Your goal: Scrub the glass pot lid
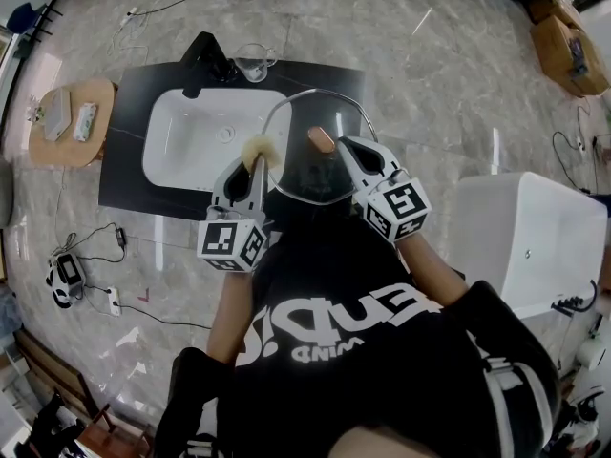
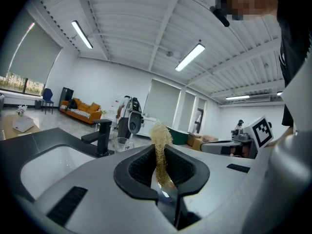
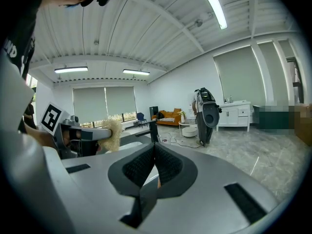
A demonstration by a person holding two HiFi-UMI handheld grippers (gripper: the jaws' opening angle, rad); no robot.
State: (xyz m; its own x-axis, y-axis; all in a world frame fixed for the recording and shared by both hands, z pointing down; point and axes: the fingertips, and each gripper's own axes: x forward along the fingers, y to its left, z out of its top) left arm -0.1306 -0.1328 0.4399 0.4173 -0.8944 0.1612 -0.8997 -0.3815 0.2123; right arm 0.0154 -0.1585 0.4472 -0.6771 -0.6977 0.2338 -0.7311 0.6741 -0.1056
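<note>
- The round glass pot lid with a metal rim [image 1: 310,175] is held tilted between the two tongs. It is over the right edge of the white basin [image 1: 191,136], which is set in the black surface [image 1: 129,151].
- The right tongs [image 1: 337,145] are closed tight on the lid's brown knob [image 1: 322,139] (in the right gripper view only a thin brown sliver shows between the pads).
- The left tongs [image 1: 255,163] are clamped on a beige fibrous scrubber [image 1: 256,148], which sits right at the lid's left rim.
</note>
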